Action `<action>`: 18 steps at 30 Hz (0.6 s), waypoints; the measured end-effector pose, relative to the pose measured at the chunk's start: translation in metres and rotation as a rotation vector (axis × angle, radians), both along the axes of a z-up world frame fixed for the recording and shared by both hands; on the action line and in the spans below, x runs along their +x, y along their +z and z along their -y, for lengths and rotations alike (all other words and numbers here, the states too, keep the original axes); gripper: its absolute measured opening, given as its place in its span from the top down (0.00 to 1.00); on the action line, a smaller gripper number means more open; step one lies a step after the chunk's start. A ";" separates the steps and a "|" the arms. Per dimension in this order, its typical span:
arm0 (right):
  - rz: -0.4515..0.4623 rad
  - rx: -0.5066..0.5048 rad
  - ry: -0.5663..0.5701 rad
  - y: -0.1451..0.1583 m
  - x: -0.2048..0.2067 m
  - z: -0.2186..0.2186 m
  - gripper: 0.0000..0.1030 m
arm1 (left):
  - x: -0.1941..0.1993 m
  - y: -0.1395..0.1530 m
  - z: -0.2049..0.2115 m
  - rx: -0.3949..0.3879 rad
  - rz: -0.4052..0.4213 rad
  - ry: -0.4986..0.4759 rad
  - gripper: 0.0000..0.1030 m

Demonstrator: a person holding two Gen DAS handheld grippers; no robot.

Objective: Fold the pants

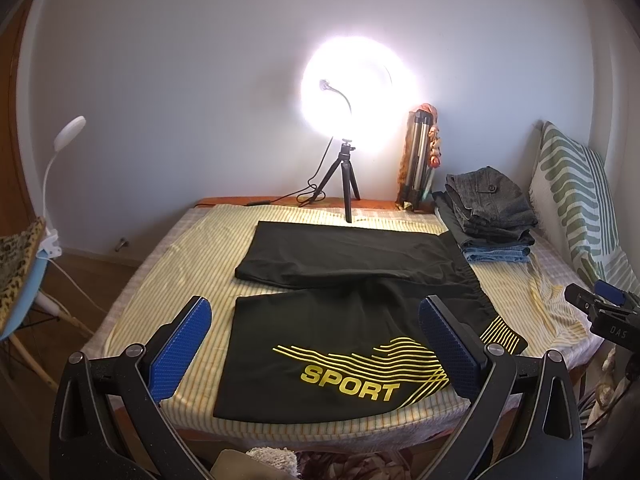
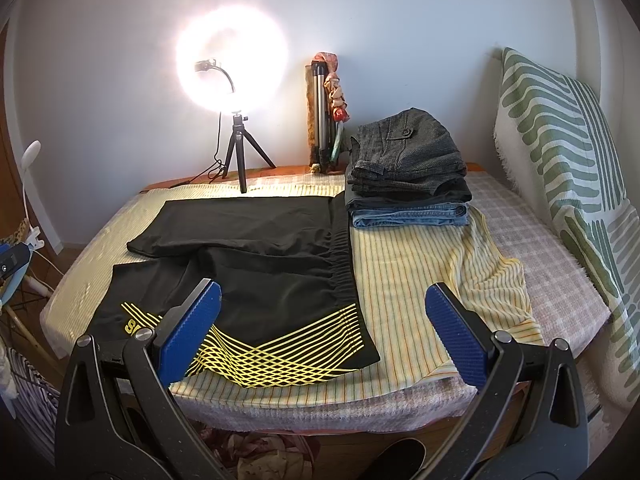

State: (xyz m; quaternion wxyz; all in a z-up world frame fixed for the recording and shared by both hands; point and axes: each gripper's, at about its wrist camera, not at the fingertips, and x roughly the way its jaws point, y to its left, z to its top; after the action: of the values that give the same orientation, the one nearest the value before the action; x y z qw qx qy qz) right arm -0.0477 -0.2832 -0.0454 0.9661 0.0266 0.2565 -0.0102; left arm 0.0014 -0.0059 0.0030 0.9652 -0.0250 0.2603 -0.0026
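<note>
Item: black sport pants (image 1: 344, 320), spread flat on the bed (image 1: 192, 240), legs left, waistband right, ready for folding. Left tool (image 1: 314, 346) and right tool (image 2: 322, 334): both wide, empty, hovering near edge.

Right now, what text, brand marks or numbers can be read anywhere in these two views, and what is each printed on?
"SPORT": yellow print on the near leg of the black pants, clear in the left wrist view.
"S...": the same print in the right wrist view, cut off behind the right claw.
"DAS": faint letters on the right claw's body, seen at the left wrist view's right edge.
Nothing else legible.
</note>
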 end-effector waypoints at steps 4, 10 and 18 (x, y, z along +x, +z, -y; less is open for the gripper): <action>0.001 0.001 0.001 0.000 0.000 0.000 0.00 | 0.001 0.000 0.000 0.000 -0.001 -0.002 0.00; 0.001 0.001 0.000 0.001 0.000 0.000 0.00 | 0.000 0.000 0.001 -0.001 0.000 -0.004 0.00; 0.001 0.001 0.000 0.001 0.000 -0.001 0.00 | -0.001 0.000 0.002 -0.007 0.002 -0.016 0.00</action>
State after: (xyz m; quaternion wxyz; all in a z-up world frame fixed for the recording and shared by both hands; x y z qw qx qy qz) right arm -0.0481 -0.2823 -0.0447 0.9663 0.0269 0.2559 -0.0102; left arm 0.0004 -0.0080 0.0031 0.9653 -0.0263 0.2595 -0.0110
